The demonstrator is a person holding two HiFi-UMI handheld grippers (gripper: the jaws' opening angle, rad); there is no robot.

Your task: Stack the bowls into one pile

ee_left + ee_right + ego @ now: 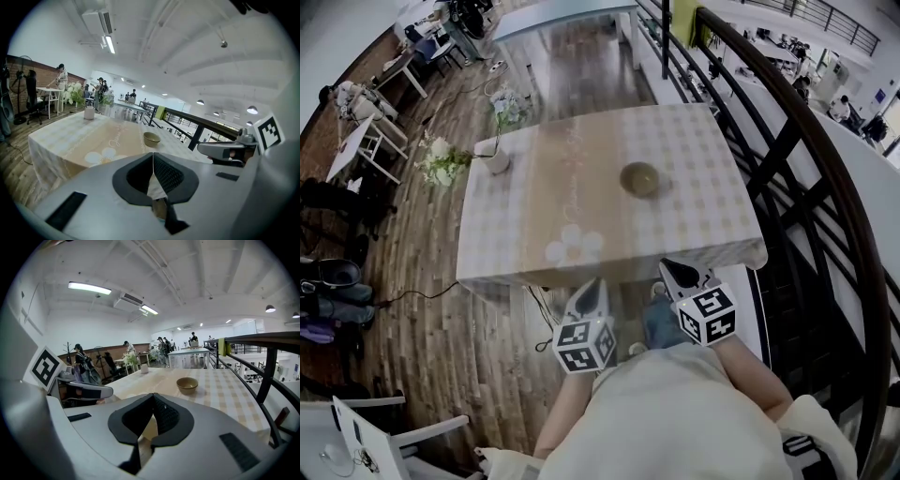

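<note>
Bowl (639,178) upright, mouth upward.

I hold the left tongs (597,284) and the right tongs (668,267) side by side, close in front of me, near each other but not touching. Both point forward and slightly down. Each pair of jaws is pressed together at the tips, with nothing between them.

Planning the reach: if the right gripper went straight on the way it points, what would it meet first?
Probably the tablecloth near the table's front edge, well short of the bowl; depth is unclear.
</note>
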